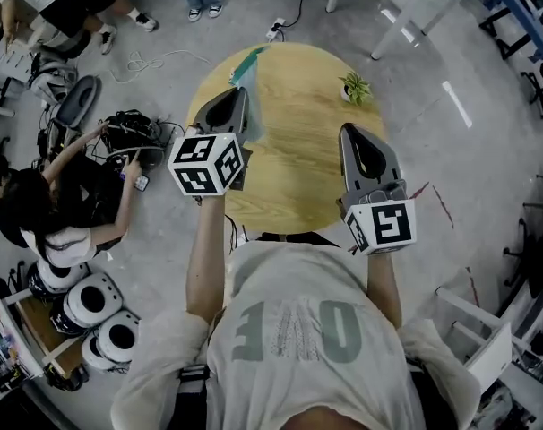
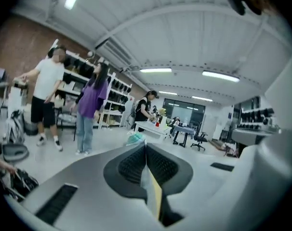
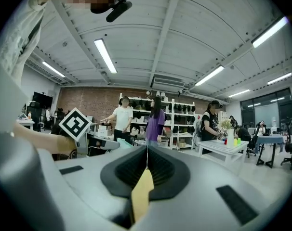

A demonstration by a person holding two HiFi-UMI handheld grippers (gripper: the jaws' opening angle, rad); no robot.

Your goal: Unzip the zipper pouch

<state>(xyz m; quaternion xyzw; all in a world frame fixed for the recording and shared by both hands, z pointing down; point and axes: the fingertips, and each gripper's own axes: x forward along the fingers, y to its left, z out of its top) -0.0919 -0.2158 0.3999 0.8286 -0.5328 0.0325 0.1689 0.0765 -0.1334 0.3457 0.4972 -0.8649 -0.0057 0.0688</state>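
Underfoot, grey floor (image 1: 469, 186) surrounds round wooden table (image 1: 298, 133).

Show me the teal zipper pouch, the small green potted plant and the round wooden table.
teal zipper pouch (image 1: 250, 65): head view, the middle of its teal body.
small green potted plant (image 1: 354, 87): head view, its leaves.
round wooden table (image 1: 294, 182): head view, bare wood near the front edge.
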